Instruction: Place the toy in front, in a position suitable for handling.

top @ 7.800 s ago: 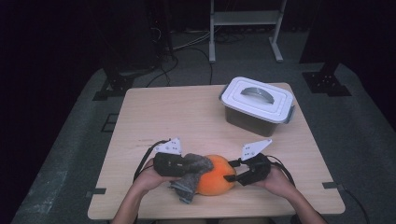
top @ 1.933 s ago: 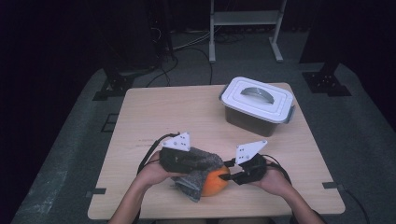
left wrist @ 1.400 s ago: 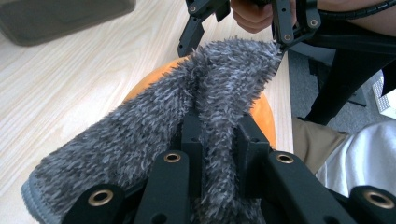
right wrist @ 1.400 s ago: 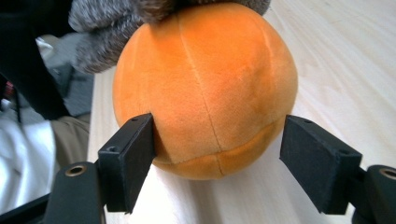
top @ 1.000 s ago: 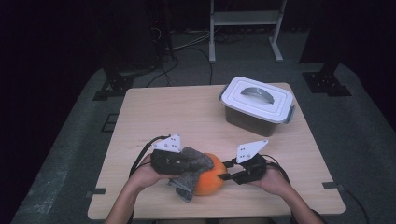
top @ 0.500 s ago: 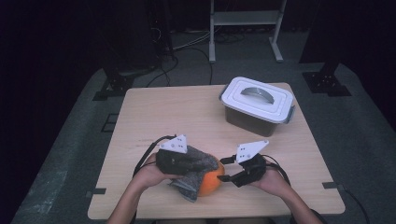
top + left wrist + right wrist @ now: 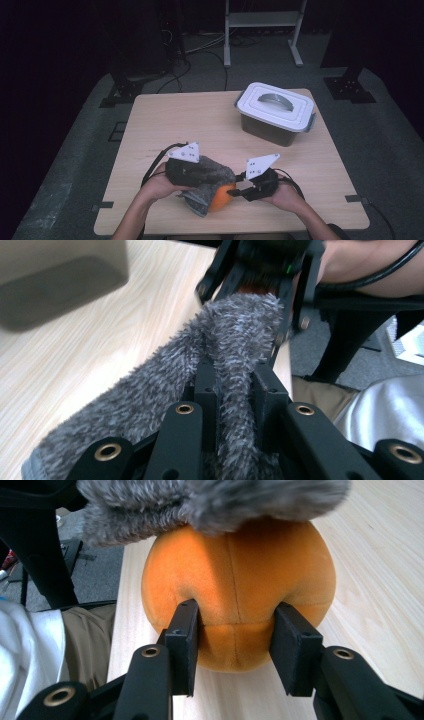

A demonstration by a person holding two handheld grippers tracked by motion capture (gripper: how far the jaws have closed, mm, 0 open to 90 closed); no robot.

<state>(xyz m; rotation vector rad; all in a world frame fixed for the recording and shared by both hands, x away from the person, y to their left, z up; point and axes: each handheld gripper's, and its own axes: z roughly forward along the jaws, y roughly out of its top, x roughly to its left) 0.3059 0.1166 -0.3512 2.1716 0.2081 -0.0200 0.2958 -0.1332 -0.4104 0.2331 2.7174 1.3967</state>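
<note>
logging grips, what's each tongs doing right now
left tongs: shut on grey fuzzy cloth
right tongs: just closing, pinching orange plush ball

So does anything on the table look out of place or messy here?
Nothing stands out. The grey cloth lies draped over the orange plush ball between the two grippers, and the lidded box sits closed and upright on the table. No spills or damage.

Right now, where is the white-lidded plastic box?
In the high view, the white-lidded plastic box stands at the wooden table's far right, apart from both grippers.
</note>
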